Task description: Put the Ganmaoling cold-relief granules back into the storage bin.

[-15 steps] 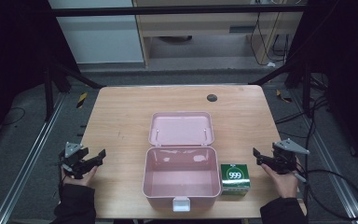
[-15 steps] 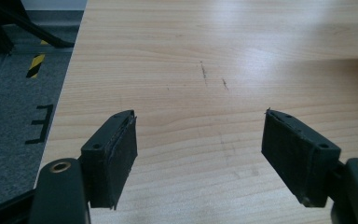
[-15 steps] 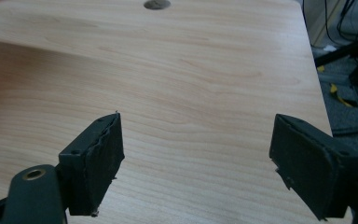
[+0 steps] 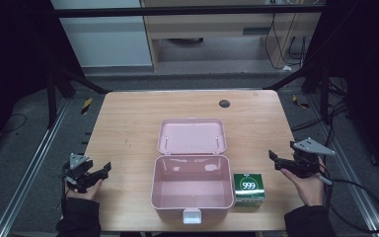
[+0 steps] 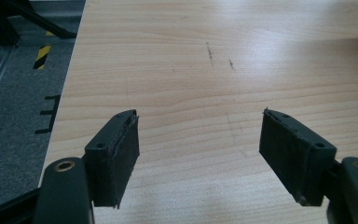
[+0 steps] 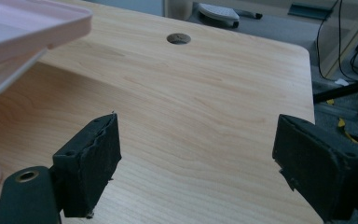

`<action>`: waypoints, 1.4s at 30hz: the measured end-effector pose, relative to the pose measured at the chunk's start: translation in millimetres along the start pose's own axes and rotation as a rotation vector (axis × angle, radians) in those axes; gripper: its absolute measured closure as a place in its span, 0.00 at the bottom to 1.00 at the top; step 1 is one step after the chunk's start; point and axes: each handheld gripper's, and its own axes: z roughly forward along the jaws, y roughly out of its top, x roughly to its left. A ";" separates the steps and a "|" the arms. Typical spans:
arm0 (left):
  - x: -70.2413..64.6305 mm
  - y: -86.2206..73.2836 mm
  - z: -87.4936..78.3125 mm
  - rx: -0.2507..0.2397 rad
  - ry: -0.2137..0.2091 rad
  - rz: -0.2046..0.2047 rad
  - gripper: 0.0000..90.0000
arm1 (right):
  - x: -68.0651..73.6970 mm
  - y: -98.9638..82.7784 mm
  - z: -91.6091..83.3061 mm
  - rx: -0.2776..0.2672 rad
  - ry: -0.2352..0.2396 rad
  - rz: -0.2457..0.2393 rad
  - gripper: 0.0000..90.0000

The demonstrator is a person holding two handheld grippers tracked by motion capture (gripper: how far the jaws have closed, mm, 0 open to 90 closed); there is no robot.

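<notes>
Holding two claws, one per hand, both with jaws spread wide and nothing between them. Left claw (image 4: pixel 98 172) is at the counter's left edge, right claw (image 4: pixel 280 162) at the right edge, well apart from each other. Pads (image 5: pixel 121 158) are black, rough foam-like blocks with frayed edges.

Counter (image 4: pixel 128 123) is light wood-grain laminate, rectangular with rounded corners, with one round dark hole (image 4: pixel 224 103) near the far edge.

One pink plastic box (image 4: pixel 192 190) sits centre-near, smooth, rounded rectangle, open. Its lid (image 4: pixel 192 136) is hinged back and lies flat behind it toward the far side, so the long axis runs left-right and the opening faces up. One pale latch tab (image 4: pixel 191 216) is on the near wall. The inside looks empty.

One small green carton (image 4: pixel 248 187) marked "999" sits just beside the box's right wall, between the box and my right claw.
</notes>
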 end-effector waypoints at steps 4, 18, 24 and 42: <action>-1.6 -0.9 0.7 0.003 0.004 0.008 0.31 | 2.5 17.4 -5.6 -0.001 0.049 -0.035 0.16; -1.4 -2.3 4.9 0.027 0.004 0.024 0.31 | 16.6 61.4 -15.3 0.064 0.171 -0.212 0.13; -2.2 -2.7 5.4 0.033 0.003 0.035 0.31 | 26.6 74.6 -17.9 0.124 0.250 -0.310 0.11; -5.0 -3.7 7.8 0.048 -0.007 0.054 0.31 | 56.9 76.9 -16.7 0.321 0.455 -0.560 0.08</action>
